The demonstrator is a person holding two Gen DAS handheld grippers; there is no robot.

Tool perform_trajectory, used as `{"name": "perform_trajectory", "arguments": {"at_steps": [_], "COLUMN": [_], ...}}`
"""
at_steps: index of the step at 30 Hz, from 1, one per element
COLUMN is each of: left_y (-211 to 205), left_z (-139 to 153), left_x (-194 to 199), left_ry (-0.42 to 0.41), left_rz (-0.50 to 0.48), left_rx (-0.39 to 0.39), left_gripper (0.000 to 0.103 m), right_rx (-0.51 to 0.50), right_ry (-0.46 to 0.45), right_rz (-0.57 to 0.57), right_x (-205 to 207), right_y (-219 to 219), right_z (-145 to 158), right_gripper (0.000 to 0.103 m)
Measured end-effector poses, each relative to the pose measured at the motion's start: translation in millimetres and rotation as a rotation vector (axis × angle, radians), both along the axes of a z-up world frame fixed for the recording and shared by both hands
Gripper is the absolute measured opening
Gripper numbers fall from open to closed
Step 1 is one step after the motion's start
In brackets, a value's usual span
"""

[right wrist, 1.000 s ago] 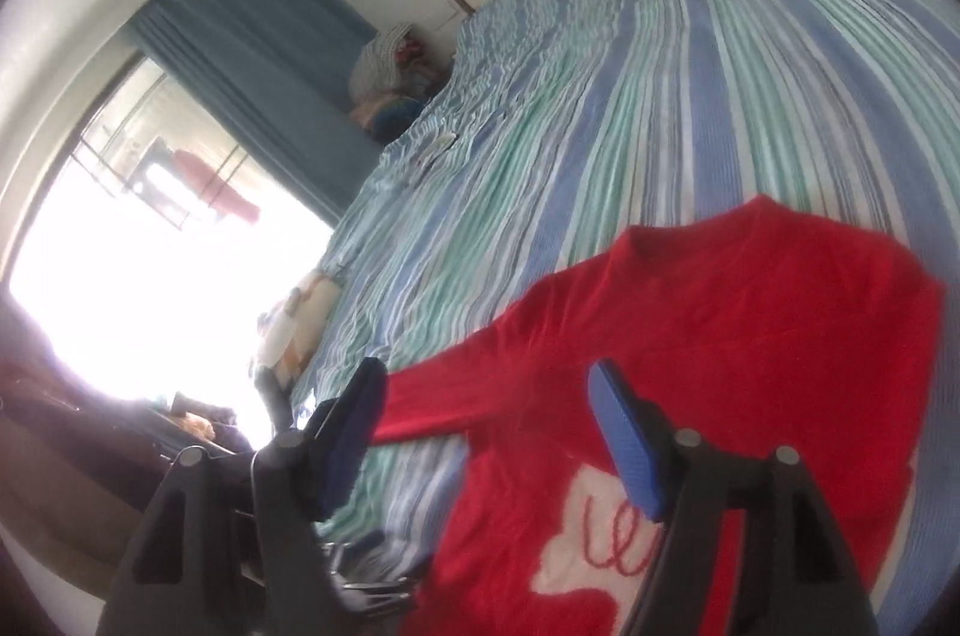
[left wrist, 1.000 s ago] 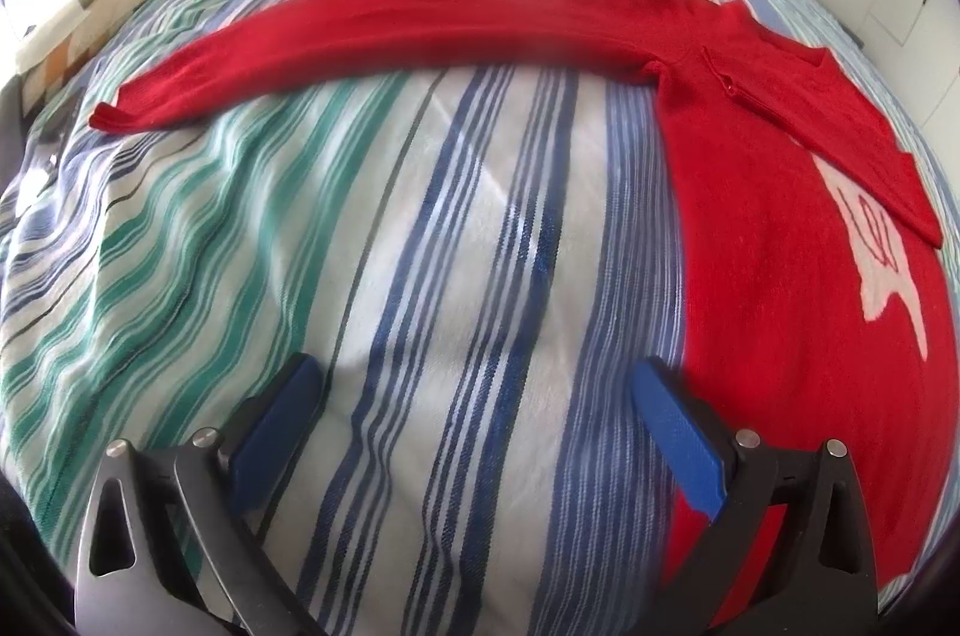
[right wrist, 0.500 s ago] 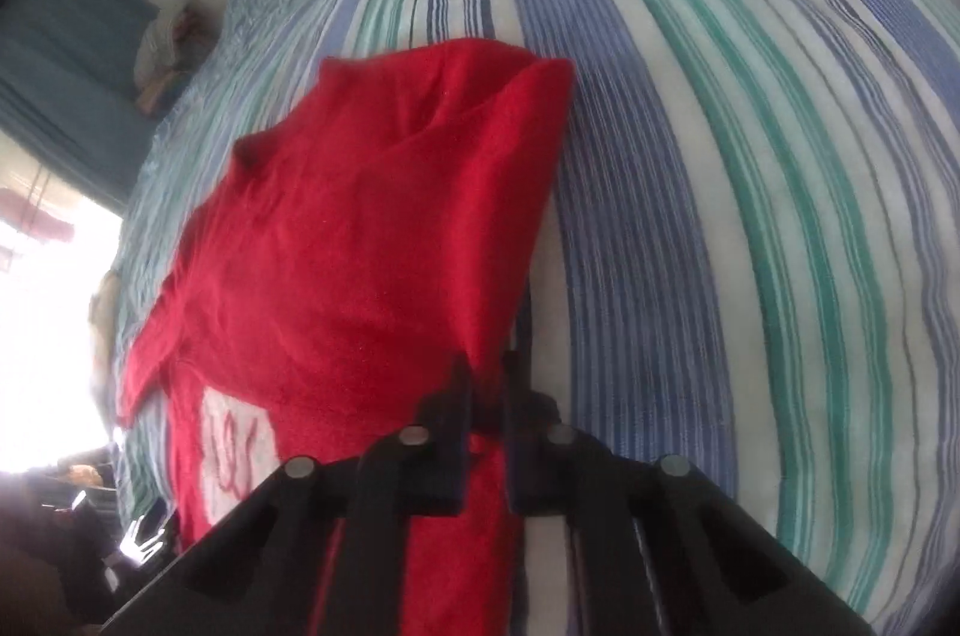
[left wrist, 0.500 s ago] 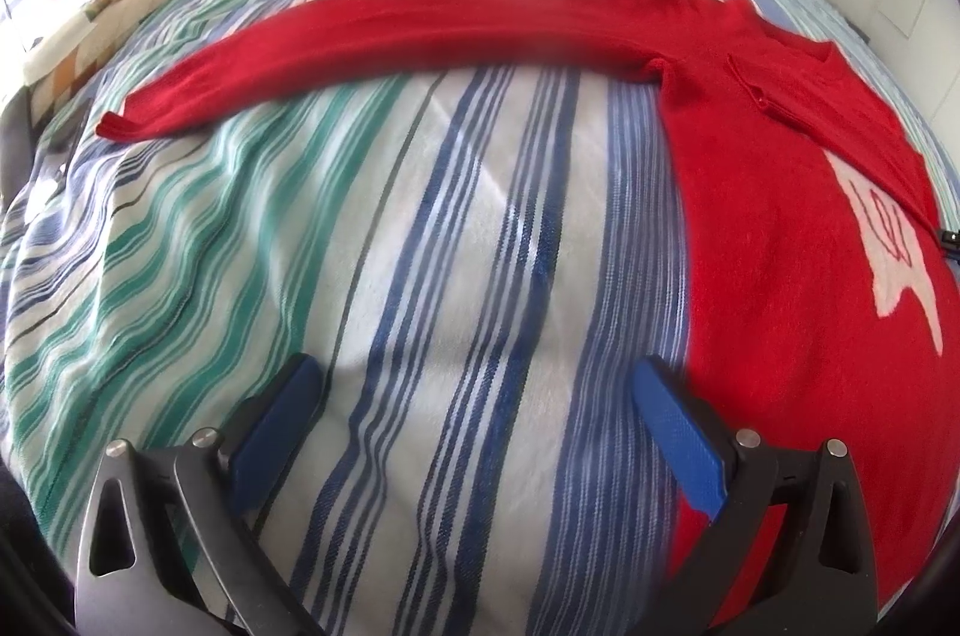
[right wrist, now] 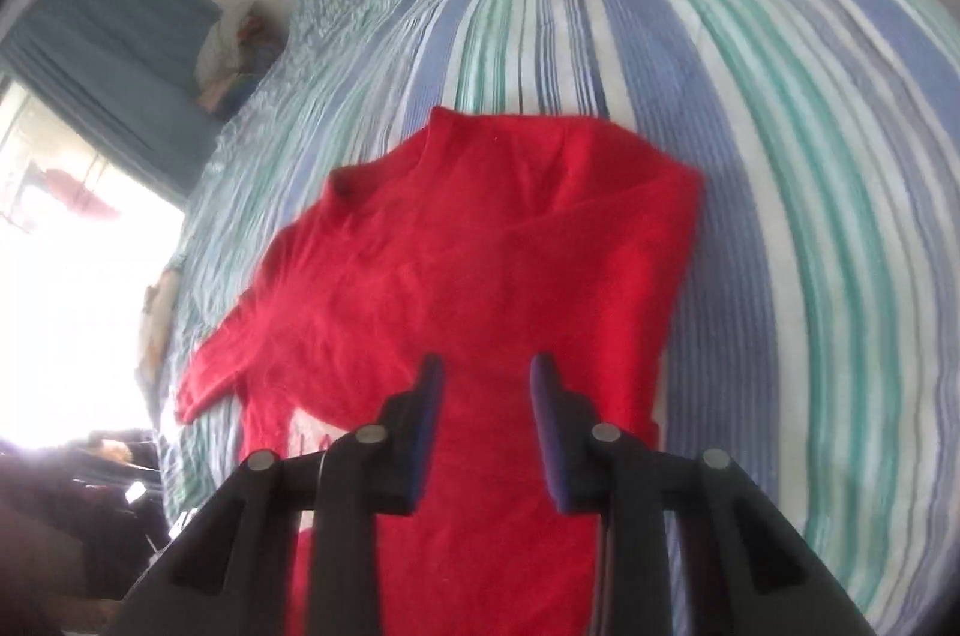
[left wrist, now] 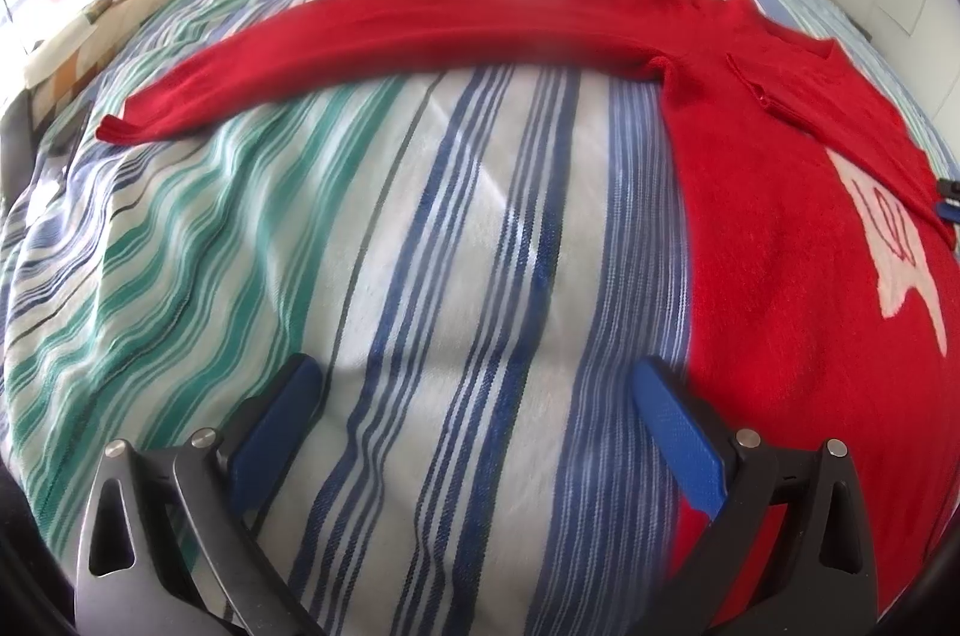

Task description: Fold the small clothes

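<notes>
Red sweater [right wrist: 480, 276]: flat on striped bedspread [left wrist: 420, 246]; one sleeve folded across the chest.
Right gripper [right wrist: 486, 384]: jaws just reopened, empty, releasing that sleeve.
Left gripper [left wrist: 474, 396]: wide open, empty, beside the hem.

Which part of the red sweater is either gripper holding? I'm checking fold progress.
Nothing is held. The right gripper has just reopened above the red sweater; the left gripper hangs open over the striped bedspread.

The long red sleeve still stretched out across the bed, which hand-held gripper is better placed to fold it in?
Probably left. The left hand-held gripper is open and faces the outstretched sleeve. The right hand-held gripper is over the sweater's already folded side.
</notes>
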State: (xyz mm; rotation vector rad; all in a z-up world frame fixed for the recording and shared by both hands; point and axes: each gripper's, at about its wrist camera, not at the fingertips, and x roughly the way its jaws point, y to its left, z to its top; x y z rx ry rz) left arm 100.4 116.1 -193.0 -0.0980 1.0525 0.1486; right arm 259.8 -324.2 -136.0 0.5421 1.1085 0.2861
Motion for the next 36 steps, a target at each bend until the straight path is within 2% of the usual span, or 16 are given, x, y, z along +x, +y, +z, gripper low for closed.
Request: {"name": "perform_trajectory", "arguments": {"at_steps": [2, 3, 4, 7, 9, 11, 13, 14, 15, 17, 19, 22, 24, 28, 33, 36], "left_y": [0, 0, 1, 0, -1, -2, -3, -3, -3, -3, -4, -6, -7, -5, 10, 48], "left_z": [0, 0, 0, 0, -1, -1, -1, -1, -1, -1, -1, -2, -2, 0, 16, 36], "left_x": [-2, -3, -4, -4, -5, -4, -4, -4, -4, -5, -7, -7, -7, -7, -8, -5], "left_ry": [-0.004, -0.006, -0.007, -0.004, -0.002, -0.001, -0.002, -0.003, -0.005, -0.01, -0.012, -0.013, -0.012, 0.008, 0.057, 0.021], "left_rz": [-0.007, -0.011, -0.013, -0.014, -0.009, -0.004, -0.002, -0.002, -0.002, -0.006, -0.012, -0.014, -0.014, -0.015, -0.043, 0.02], "left_rx": [0.002, 0.002, 0.002, 0.005, 0.011, 0.016, 0.019, 0.019, 0.019, 0.02, 0.027, 0.036, 0.041, 0.021, -0.055, -0.146], "left_gripper": [0.103, 0.103, 0.103, 0.103, 0.103, 0.103, 0.103, 0.103, 0.103, 0.103, 0.103, 0.103, 0.103, 0.103, 0.102, 0.102], "right_rx": [-0.056, -0.06, -0.045, -0.047, -0.111, -0.123, -0.099, -0.081, -0.072, -0.09, -0.155, -0.185, -0.195, -0.219, -0.247, -0.263], "right_ry": [0.112, 0.136, 0.118, 0.05, -0.004, -0.048, -0.062, -0.051, -0.032, 0.034, 0.079, 0.015, -0.01, -0.118, -0.21, -0.207], "right_rz": [-0.072, -0.116, -0.16, -0.194, -0.106, 0.026, 0.148, 0.202, 0.245, 0.306, 0.329, 0.266, 0.176, 0.01, 0.024, 0.062], "right_x": [-1, -4, -9, -30, -46, -70, -104, -122, -141, -182, -219, -262, -277, -296, -291, -289], "right_y": [-5, -9, -16, -23, -12, 4, 24, 33, 42, 55, 66, 67, 61, 52, 56, 64], "right_z": [-35, -48, -51, -34, -12, 7, 14, 13, 6, -21, -46, -45, -37, -17, -1, -2], "right_gripper": [0.029, 0.013, 0.007, 0.007, 0.012, 0.015, 0.028, 0.039, 0.044, 0.044, 0.045, 0.045, 0.045, 0.045, 0.045, 0.045]}}
